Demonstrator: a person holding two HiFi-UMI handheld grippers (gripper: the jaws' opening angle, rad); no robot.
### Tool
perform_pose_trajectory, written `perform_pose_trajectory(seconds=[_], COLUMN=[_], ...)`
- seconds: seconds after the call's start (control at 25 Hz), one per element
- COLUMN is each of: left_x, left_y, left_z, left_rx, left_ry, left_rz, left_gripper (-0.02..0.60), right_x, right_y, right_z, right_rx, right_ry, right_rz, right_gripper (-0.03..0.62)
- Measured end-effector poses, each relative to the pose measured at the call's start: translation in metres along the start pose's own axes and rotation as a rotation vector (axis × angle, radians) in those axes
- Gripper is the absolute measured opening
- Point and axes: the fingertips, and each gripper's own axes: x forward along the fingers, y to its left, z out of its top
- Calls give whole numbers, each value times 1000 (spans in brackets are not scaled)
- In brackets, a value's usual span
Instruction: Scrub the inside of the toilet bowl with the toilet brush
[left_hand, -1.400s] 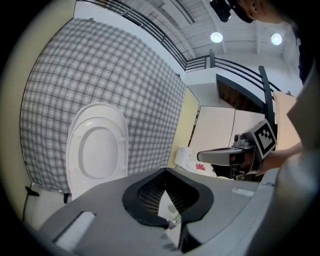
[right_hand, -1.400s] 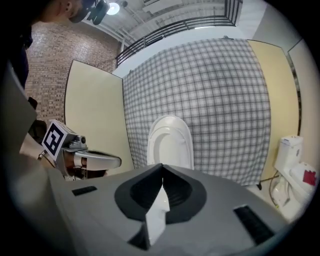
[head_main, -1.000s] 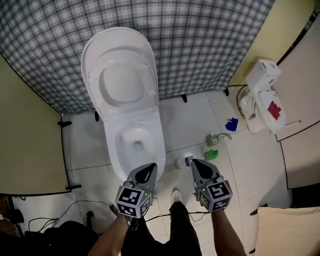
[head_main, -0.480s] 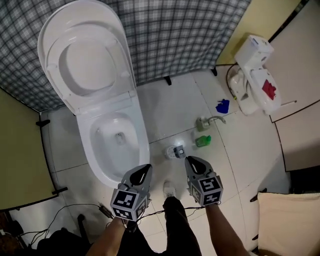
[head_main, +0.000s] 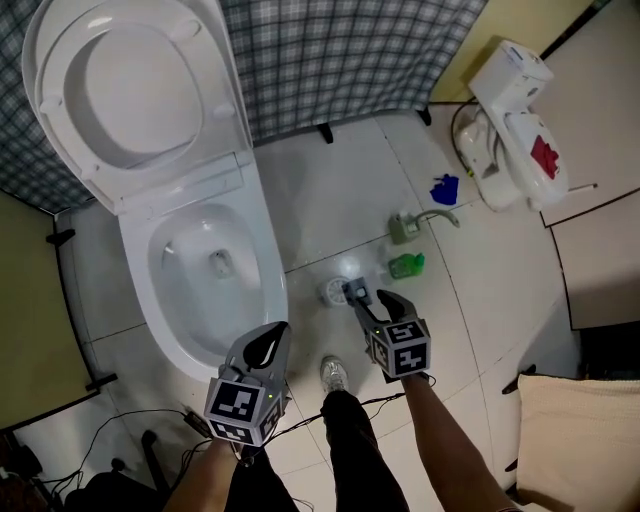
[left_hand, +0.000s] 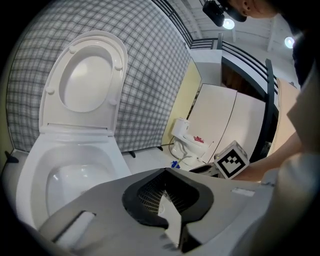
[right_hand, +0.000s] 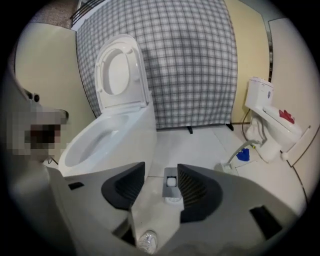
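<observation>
A toilet (head_main: 268, 285) sits at ten o'clock, lid raised and bowl open for scrubbing. The toilet brush (head_main: 340, 291) stands in its floor holder at the bowl's three o'clock. The right tongs (head_main: 368, 298) have just been opening and stand wide astride the brush handle without pressing it, likely lined up to grab. The left tongs (head_main: 272, 338) are closed and empty by the bowl's front rim. A green bottle (head_main: 407, 265) and a grey fitting (head_main: 404, 228) sit at the brush's one o'clock, clear of the reach.

Head view looks steeply down; both gripper views, low, face the toilet (head_main: 190, 190).
</observation>
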Motion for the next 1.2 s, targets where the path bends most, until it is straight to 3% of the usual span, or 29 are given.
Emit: perform_pose_trajectory(seconds=[0.2, 0.36, 0.76, 0.96, 1.2], left_x=[5, 9, 10, 10, 11], left_y=[13, 18, 29, 28, 27], left_z=[-24, -34, -36, -31, -35], left_rx=[-13, -23, -32, -34, -37], left_ry=[23, 36, 32, 28, 35], left_rz=[-5, -10, -2, -9, -8], left_gripper=[9, 9, 9, 9, 9], right_x=[48, 72, 118, 124, 125], right_y=[-14, -20, -28, -30, -32], right_z=[-26, -43, -62, -69, -72], right_rx=[4, 7, -33, -34, -55], right_ry=[70, 118, 213, 235, 263], right_rz=[-32, -43, -64, -72, -64], right_gripper=[275, 279, 277, 220, 219])
